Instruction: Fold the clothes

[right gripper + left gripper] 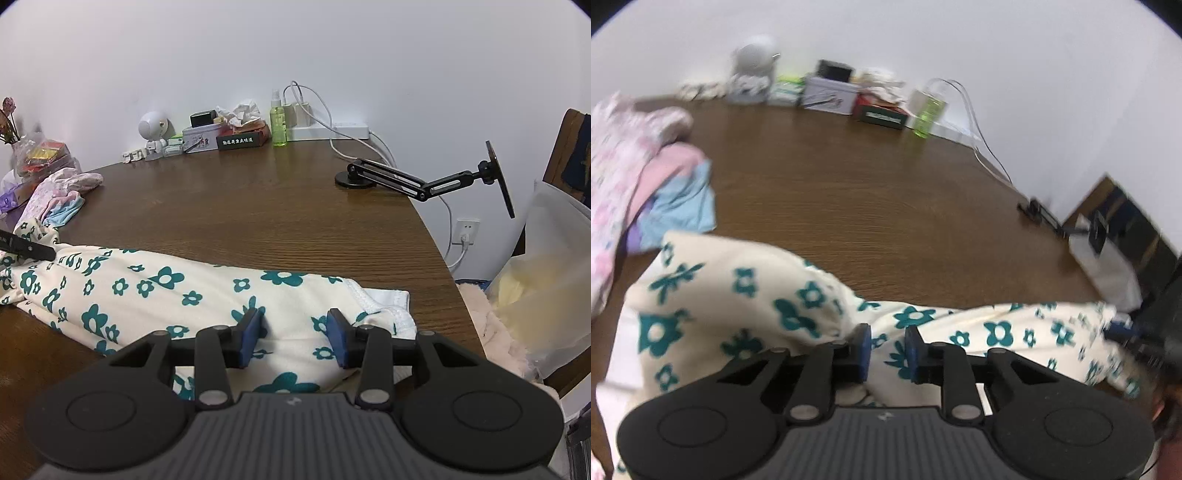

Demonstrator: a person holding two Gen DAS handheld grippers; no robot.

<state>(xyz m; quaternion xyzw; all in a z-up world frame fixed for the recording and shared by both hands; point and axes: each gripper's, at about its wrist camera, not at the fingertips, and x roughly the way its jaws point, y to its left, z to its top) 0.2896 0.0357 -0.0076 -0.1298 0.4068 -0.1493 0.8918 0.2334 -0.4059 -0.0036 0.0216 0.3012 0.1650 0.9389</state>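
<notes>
Garment: a cream cloth with teal flowers is laid lengthwise across the near part of the brown wooden table. In the left wrist view the same cloth is seen raised in a soft hump on its left part, and this view is blurred.

Hem: one end of the cloth, with a white stitched edge, is seen close to the right edge of the table.

Right gripper: it is held low over the hem end of the cloth. The blue pads are set wide apart and nothing is gripped between them; flowered cloth is seen in the gap.

Left gripper: it is placed over the middle of the cloth. The jaws are set narrow, with a small gap where cloth is seen. It cannot be told if the cloth is pinched or only lies under the pads.

Other clothes: a pile of pink, floral and light blue pieces is kept on the left side of the table, just beside the flowered cloth.

Far edge: a white round lamp, a grey tin box, a green spray bottle and a white power strip are lined near the wall.

Right side: a black jointed holder arm is fixed on the table.
</notes>
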